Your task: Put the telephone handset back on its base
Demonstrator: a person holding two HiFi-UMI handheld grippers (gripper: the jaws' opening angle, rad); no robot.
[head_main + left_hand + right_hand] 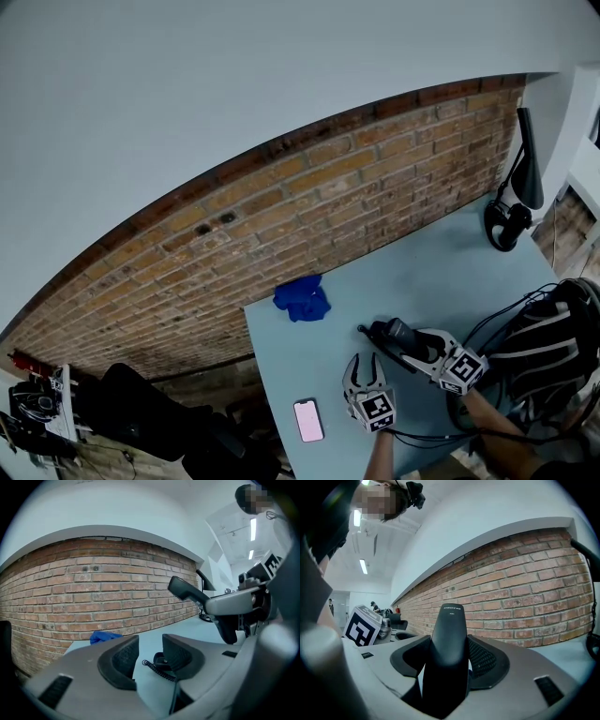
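A black telephone handset (450,639) stands up between the fingers of my right gripper (450,656), which is shut on it. In the head view that gripper (401,341) holds the handset (382,332) low over the table's middle. The left gripper view shows the handset (185,590) lifted above the table. My left gripper (364,366) is just to the left, open, with nothing between its fingers. Beyond its jaws a black coiled cord (153,667) lies on the table. I cannot make out the telephone base.
The pale blue table (441,272) stands against a brick wall (281,216). On it are a crumpled blue cloth (302,298) at the back left, a smartphone (308,420) at the front left and a black desk lamp (514,202) at the far right. A striped bag (553,342) sits beside the table's right edge.
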